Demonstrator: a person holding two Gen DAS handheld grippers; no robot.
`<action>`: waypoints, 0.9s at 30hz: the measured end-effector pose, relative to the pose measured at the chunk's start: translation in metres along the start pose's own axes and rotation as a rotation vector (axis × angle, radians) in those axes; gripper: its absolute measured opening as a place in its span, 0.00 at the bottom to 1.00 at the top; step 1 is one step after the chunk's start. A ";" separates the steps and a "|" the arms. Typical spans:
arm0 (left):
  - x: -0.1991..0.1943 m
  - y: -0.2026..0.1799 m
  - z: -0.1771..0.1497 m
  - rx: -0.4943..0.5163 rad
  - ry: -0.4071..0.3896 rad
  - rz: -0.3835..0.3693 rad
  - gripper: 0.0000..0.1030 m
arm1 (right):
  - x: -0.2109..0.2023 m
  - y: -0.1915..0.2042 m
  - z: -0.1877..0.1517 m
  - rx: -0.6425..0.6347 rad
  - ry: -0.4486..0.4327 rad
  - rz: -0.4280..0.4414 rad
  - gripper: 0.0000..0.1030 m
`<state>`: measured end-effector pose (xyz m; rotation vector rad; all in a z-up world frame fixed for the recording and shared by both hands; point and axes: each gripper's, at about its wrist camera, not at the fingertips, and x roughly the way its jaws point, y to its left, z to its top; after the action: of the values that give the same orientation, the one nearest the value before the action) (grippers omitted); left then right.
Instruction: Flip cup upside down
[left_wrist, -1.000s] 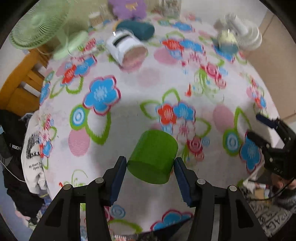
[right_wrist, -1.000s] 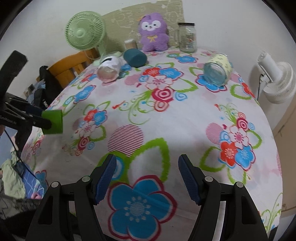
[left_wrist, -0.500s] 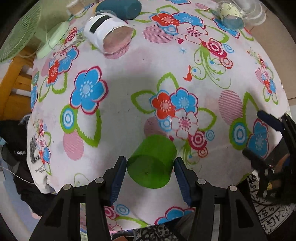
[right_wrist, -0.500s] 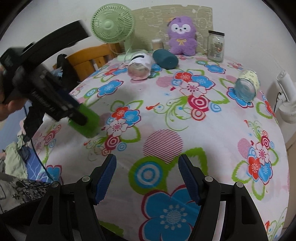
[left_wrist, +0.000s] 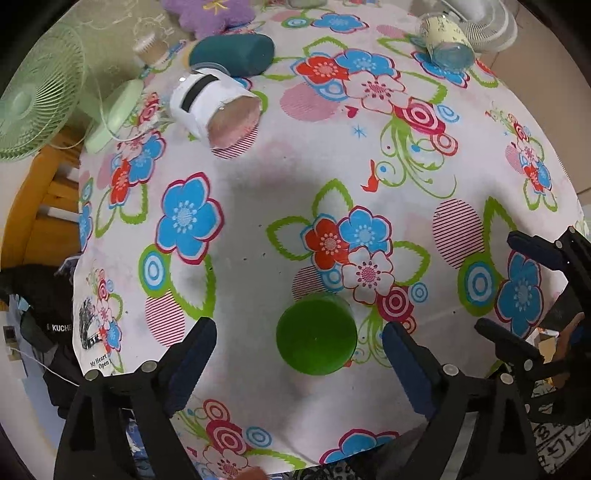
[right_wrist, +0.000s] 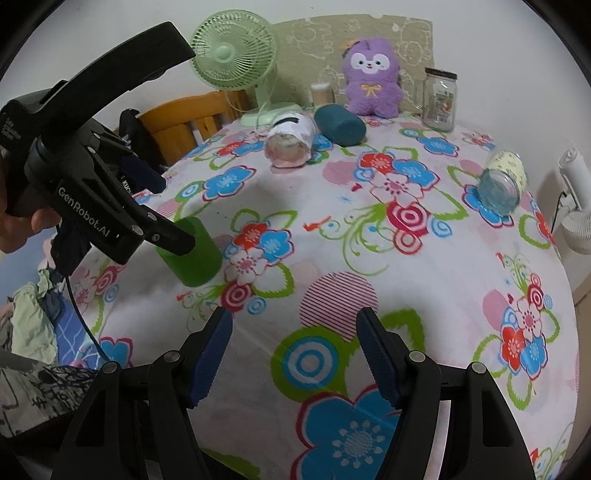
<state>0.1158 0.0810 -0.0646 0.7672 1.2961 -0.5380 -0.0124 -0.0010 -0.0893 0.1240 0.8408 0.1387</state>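
The green cup (left_wrist: 316, 338) stands on the flowered tablecloth with its closed base facing up, near the table's front left edge. It also shows in the right wrist view (right_wrist: 192, 254). My left gripper (left_wrist: 297, 363) is open, its jaws spread wide on either side of the cup and clear of it. In the right wrist view the left gripper (right_wrist: 159, 210) hangs over the cup from the left. My right gripper (right_wrist: 293, 354) is open and empty above the front of the table, to the right of the cup.
A white cup (left_wrist: 212, 109), a dark teal cup (left_wrist: 232, 53) and a clear glass (left_wrist: 447, 40) lie on their sides further back. A green fan (right_wrist: 236, 59), a purple plush toy (right_wrist: 371, 85) and a glass jar (right_wrist: 439, 99) stand at the far edge. A wooden chair (right_wrist: 184, 122) is at the left.
My left gripper set the green cup down base up on the cloth and let go, its jaws spreading wide. The right gripper stayed open and shifted a little.
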 end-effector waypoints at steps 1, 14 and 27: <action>-0.003 0.002 -0.003 -0.010 -0.013 -0.002 0.91 | -0.001 0.002 0.001 -0.002 -0.004 -0.001 0.70; -0.059 0.039 -0.051 -0.207 -0.327 -0.051 1.00 | -0.026 0.019 0.028 -0.009 -0.125 -0.062 0.92; -0.096 0.057 -0.122 -0.454 -0.678 0.001 1.00 | -0.063 0.039 0.050 0.001 -0.266 -0.100 0.92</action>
<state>0.0593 0.2045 0.0295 0.1708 0.7366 -0.4256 -0.0193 0.0240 -0.0043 0.0982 0.5808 0.0269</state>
